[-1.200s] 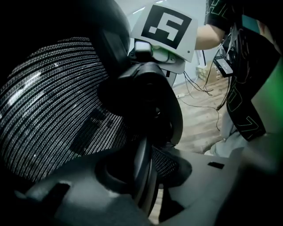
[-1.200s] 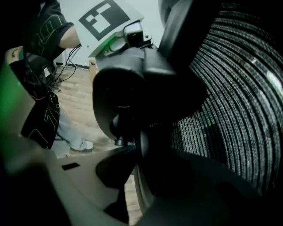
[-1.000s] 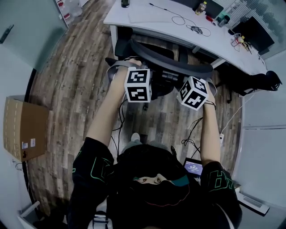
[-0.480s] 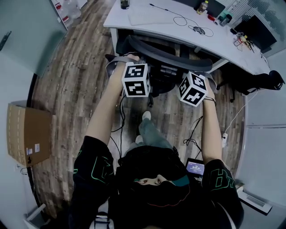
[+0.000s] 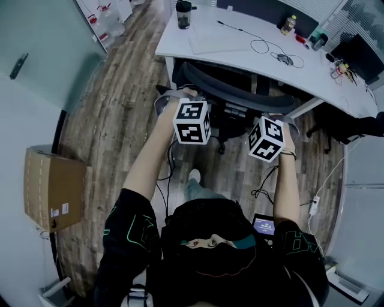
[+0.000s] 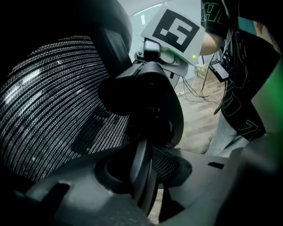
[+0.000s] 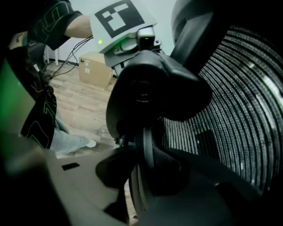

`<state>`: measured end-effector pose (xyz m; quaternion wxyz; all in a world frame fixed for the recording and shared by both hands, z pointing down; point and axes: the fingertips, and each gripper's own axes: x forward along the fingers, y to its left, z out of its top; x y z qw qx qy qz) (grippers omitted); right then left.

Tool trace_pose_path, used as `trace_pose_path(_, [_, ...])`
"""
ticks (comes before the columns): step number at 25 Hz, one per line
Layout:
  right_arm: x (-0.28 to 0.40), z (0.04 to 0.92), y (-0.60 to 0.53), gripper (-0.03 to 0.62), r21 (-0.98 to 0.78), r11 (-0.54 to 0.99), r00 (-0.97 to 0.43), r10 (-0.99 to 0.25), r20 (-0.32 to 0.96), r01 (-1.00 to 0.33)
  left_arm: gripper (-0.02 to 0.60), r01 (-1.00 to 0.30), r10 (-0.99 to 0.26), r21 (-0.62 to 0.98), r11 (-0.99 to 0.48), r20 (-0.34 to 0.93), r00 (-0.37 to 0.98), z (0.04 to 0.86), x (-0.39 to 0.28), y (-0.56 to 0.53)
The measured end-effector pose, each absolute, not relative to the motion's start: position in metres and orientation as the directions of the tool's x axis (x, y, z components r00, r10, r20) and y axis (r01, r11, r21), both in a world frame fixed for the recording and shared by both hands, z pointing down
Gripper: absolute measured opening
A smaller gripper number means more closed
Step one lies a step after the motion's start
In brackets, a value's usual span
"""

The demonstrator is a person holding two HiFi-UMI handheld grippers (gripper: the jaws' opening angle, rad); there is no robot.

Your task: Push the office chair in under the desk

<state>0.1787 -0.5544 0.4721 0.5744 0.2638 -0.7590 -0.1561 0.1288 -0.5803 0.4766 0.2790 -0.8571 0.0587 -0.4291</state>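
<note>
The left gripper [image 6: 142, 176] and right gripper [image 7: 143, 172] are clenching the backrest rim of the black mesh office chair [image 5: 240, 90] standing partly under the white table [image 5: 240, 51].

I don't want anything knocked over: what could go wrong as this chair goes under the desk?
The backrest sits right at the desk edge; a bump there could jolt the cup. The left gripper and right gripper pinch only its thin rim, so one might slip. Floor cables trail near the person's foot and could snag.
</note>
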Motion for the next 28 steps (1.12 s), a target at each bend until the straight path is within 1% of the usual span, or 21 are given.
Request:
trace_pose_path(5, [0.175,0.472,-0.58,0.117,0.511,0.825,-0.165,-0.554,0.816,-0.242,0.141,0.173,-0.304,-0.517,-0.839,0.707,0.638,0.476,0.127,-0.608])
trace_pose_path(9, [0.173,0.474,-0.602,0.12,0.517,0.82,-0.158,-0.56,0.813,-0.246,0.14,0.171,-0.328,-0.551,-0.817,0.686,0.649,0.476,0.124,-0.63])
trace_pose_path(11, [0.178,0.474,-0.614,0.12,0.532,0.808,-0.165,-0.578,0.799,-0.253,0.14,0.163,-0.346,-0.575,-0.802,0.669,0.658,0.476,0.129,-0.643])
trace_pose_path(15, [0.198,0.474,-0.638,0.12,0.543,0.795,-0.177,-0.596,0.783,-0.272,0.14,0.166,-0.345,-0.585,-0.794,0.657,0.67,0.477,0.148,-0.666])
trace_pose_path(19, [0.21,0.477,-0.659,0.12,0.528,0.802,-0.187,-0.584,0.79,-0.278,0.141,0.166,-0.33,-0.563,-0.81,0.671,0.664,0.481,0.16,-0.685])
trace_pose_path(28, [0.235,0.471,-0.721,0.12,0.555,0.778,-0.193,-0.617,0.763,-0.293,0.141,0.166,-0.337,-0.568,-0.806,0.671,0.66,0.475,0.184,-0.748])
